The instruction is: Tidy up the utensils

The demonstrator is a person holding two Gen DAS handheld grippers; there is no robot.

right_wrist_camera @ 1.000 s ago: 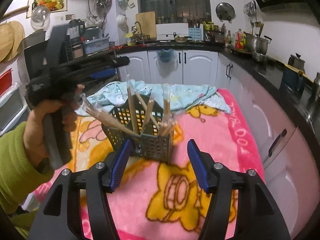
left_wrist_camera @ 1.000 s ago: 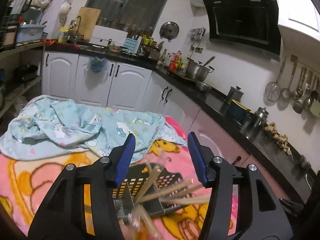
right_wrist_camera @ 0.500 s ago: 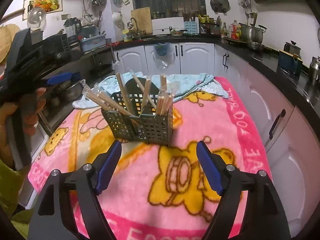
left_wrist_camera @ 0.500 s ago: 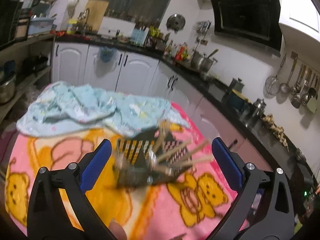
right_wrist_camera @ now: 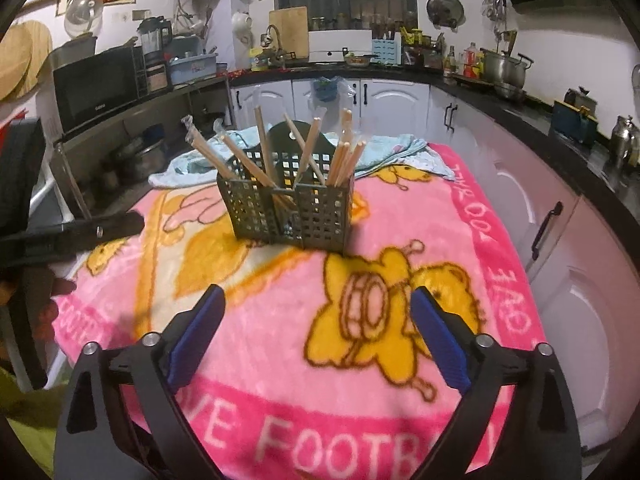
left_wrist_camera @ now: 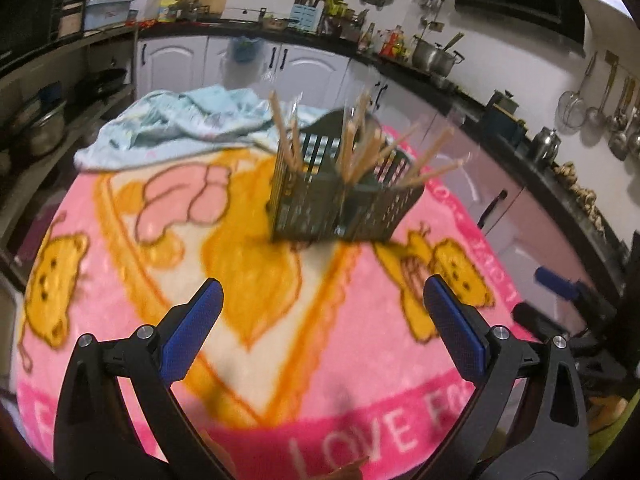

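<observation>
- Dark perforated utensil caddy (right_wrist_camera: pixel 289 210) stands upright near the middle of the surface, on a pink cartoon blanket (right_wrist_camera: pixel 400 360); seen in both wrist views (left_wrist_camera: pixel 340 208).
- Wooden chopsticks (right_wrist_camera: pixel 344 156) stick out of its compartments, fanned at different angles; several look to be in clear plastic sleeves. Exact count and which compartment each sits in: can't tell.
- One bundle on the caddy's right side stands fairly upright; others lean far left and cross each other.
- No loose chopsticks or other utensils visible on the blanket around the caddy.
- Light blue cloth (right_wrist_camera: pixel 392 152) is crumpled behind the caddy, at the far edge of the surface.
- Left claw (left_wrist_camera: pixel 320 320) released, jaws wide, nothing between them; well short of the caddy, over bare blanket. View is blurred.
- Right claw (right_wrist_camera: pixel 316 324) empty, jaws opening at this moment, nothing between the pads; also near side of the caddy, apart from it.
- Left claw's body and the hand (right_wrist_camera: pixel 36 300) holding it show at the left edge of the right wrist view, off the surface edge.
- Progress, judged: looks at or near the end. All visible chopsticks are in the caddy, both claws empty and clear of it.
- Possibly left: straightening the leaning sticks; nothing else on the surface seems to need sorting.
- Kitchen counters, cabinets (right_wrist_camera: pixel 392 100), pots and hanging ladles surround; not involved.
</observation>
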